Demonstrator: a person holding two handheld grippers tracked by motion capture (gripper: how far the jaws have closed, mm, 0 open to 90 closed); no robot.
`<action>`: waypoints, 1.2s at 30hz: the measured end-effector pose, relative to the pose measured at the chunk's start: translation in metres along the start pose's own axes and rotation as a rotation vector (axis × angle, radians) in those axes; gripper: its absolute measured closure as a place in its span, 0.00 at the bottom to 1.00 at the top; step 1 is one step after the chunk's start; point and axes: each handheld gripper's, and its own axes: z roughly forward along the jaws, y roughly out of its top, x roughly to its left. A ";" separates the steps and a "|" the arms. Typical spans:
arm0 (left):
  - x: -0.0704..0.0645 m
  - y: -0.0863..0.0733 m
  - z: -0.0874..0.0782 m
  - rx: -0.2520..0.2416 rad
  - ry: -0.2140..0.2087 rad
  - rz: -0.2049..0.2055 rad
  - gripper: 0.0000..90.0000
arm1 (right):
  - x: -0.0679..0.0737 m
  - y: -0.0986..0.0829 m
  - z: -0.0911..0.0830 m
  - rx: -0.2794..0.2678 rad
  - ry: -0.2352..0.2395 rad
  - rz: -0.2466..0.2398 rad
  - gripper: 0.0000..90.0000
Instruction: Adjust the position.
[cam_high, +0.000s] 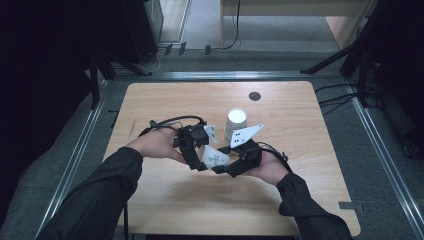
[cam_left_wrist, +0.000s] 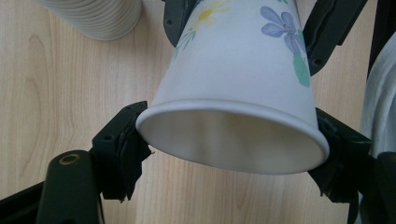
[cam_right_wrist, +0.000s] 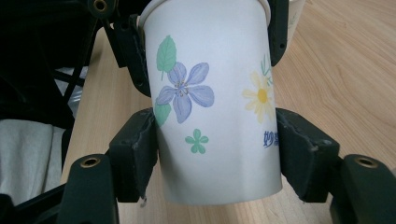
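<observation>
A white paper cup (cam_high: 214, 158) printed with a purple flower, a yellow daisy and green leaves is held off the table between both grippers. My left gripper (cam_left_wrist: 233, 154) is shut on the cup (cam_left_wrist: 243, 60) at its open rim, one jaw on each side. My right gripper (cam_right_wrist: 219, 156) is shut on the cup (cam_right_wrist: 215, 70) near its closed base. In the high view the left gripper (cam_high: 204, 159) and the right gripper (cam_high: 222, 162) meet at the table's middle, each in a hand.
An upside-down white ribbed cup (cam_high: 235, 121) stands on the wooden table (cam_high: 165, 100) just behind the grippers, also seen as the ribbed cup (cam_left_wrist: 98, 16) in the left gripper view. A black round grommet (cam_high: 254, 96) sits near the far edge.
</observation>
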 end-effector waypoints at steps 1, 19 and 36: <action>0.000 -0.001 0.000 -0.004 -0.001 0.002 0.25 | 0.000 0.000 0.000 0.001 0.001 0.000 0.39; 0.001 -0.005 -0.001 -0.073 0.000 -0.023 0.16 | -0.001 0.001 -0.007 -0.019 -0.003 0.005 0.39; 0.005 -0.036 -0.004 -0.284 -0.019 -0.131 0.14 | -0.004 0.000 -0.027 -0.064 -0.020 0.019 0.39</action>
